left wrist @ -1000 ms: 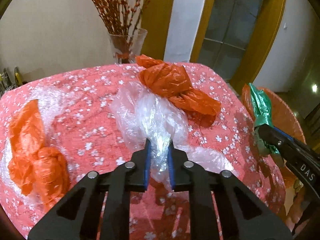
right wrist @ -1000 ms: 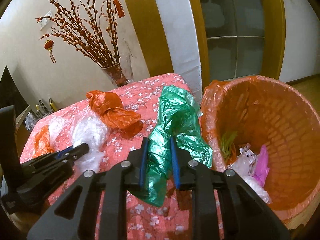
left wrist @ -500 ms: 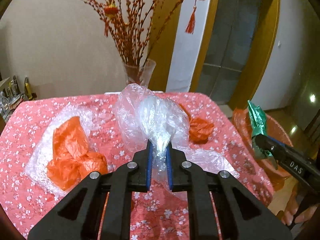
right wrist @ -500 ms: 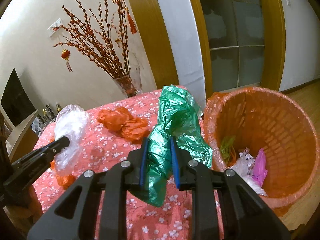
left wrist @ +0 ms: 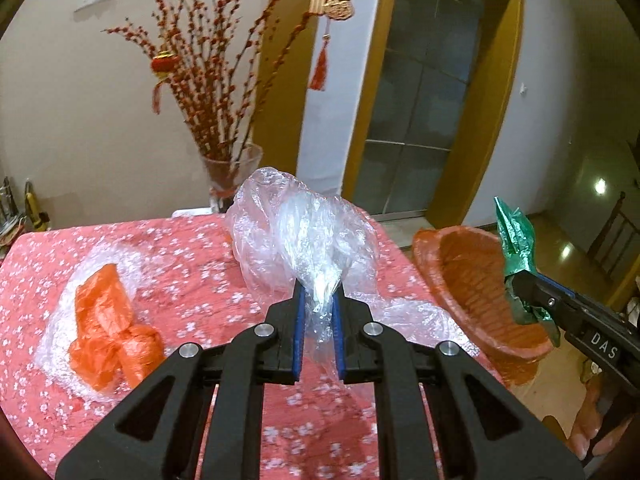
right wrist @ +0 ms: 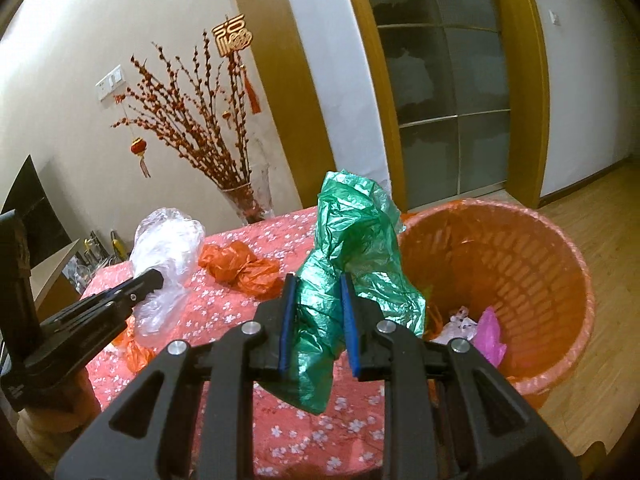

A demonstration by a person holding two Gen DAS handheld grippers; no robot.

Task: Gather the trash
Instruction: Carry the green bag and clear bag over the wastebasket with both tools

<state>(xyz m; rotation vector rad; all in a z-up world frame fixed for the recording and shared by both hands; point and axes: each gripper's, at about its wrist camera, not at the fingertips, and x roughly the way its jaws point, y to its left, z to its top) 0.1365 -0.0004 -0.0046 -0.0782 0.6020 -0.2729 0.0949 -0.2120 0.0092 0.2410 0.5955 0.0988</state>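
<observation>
My left gripper [left wrist: 318, 296] is shut on a crumpled clear plastic bag [left wrist: 300, 236] and holds it up above the red flowered tablecloth [left wrist: 192, 280]. My right gripper [right wrist: 318, 284] is shut on a green plastic bag [right wrist: 352, 248] and holds it over the table's right edge, next to the orange trash basket [right wrist: 540, 248]. The basket has a liner and some trash inside. An orange bag [left wrist: 108, 332] lies on bubble wrap at the table's left. Another orange bag [right wrist: 240, 266] lies near the table's back. The left gripper [right wrist: 154, 280] and its clear bag [right wrist: 168, 240] also show in the right wrist view.
A glass vase [left wrist: 230, 176] with red-berry branches stands at the table's back edge. The basket [left wrist: 476, 280] sits off the table's right side on the wooden floor. A door frame and glass door are behind. A dark shelf [right wrist: 36, 216] stands far left.
My left gripper has lifted the clear bag off the table. My right gripper has risen with the green bag, staying beside the basket.
</observation>
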